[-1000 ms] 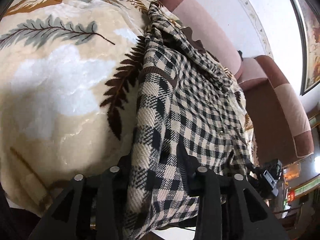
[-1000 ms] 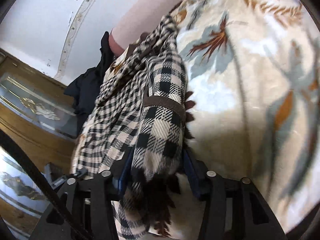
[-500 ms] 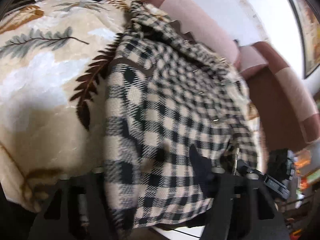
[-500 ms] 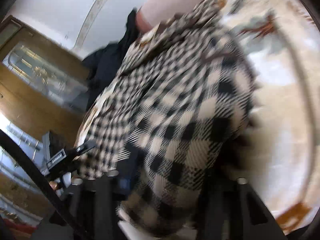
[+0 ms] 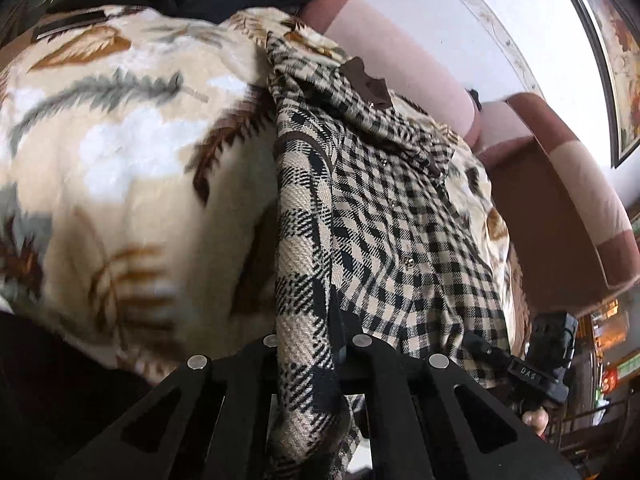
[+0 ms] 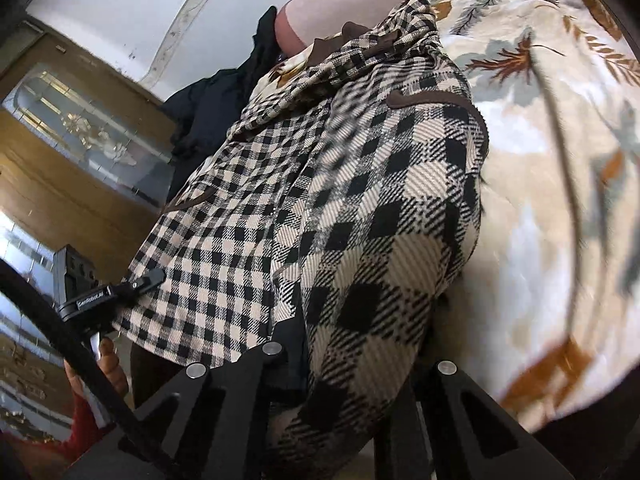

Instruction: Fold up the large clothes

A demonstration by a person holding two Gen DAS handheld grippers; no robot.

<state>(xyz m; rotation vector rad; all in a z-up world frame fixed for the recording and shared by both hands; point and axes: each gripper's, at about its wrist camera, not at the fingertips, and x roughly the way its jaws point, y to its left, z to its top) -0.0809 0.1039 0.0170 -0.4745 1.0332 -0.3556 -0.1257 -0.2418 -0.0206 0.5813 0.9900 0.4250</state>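
A black-and-beige checked coat [image 5: 400, 220] lies on a leaf-print blanket [image 5: 120, 160] over a sofa. My left gripper [image 5: 316, 340] is shut on a fold of large-check fabric at the coat's near edge, and the cloth hangs down between the fingers. In the right wrist view the same coat [image 6: 360, 200] drapes over my right gripper [image 6: 324, 344]. Its jaws are closing, with a thick bunch of checked cloth between them that hides the right finger. Each view also shows the other gripper at the coat's hem: the right gripper [image 5: 480, 346] and the left gripper [image 6: 150, 278].
The pink sofa back [image 5: 400, 60] and a brown armrest [image 5: 560, 200] border the blanket [image 6: 540, 160]. A dark garment [image 6: 216, 112] is heaped at the sofa's end. A wooden cabinet with glass [image 6: 80, 140] stands beyond it. A person's hand [image 6: 112, 364] holds the left gripper.
Both pairs of jaws have narrowed onto the checked cloth that lay loosely between them. Both grippers have risen, and the coat's near edge has lifted off the blanket.
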